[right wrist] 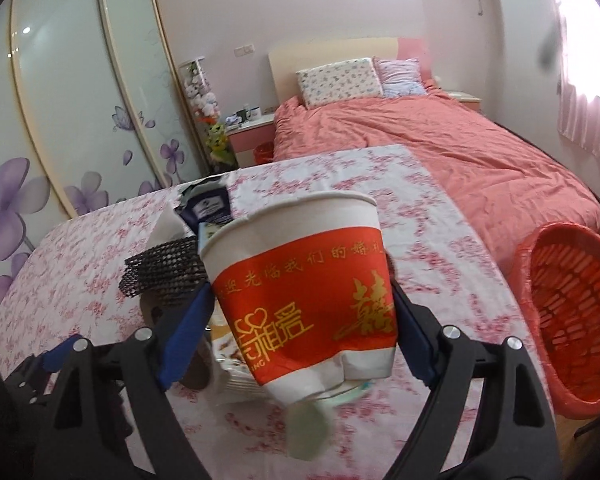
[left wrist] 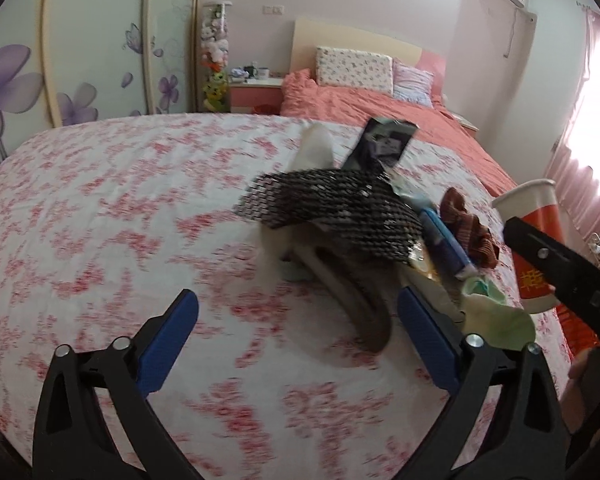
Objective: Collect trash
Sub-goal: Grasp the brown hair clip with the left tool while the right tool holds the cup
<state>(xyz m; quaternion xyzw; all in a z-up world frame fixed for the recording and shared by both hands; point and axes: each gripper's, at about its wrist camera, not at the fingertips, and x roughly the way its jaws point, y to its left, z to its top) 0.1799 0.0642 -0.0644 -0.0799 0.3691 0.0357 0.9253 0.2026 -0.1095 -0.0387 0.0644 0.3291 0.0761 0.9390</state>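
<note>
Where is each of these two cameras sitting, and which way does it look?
Left wrist: sits behind the open left tongs, facing a trash pile topped by black plastic mesh on the floral-covered table; a hand shows.
Right wrist: sits behind the right tongs, shut on a red-and-white paper cup, beside the red plastic basket.
Shared: cup, mesh, table, pink bed.
</note>
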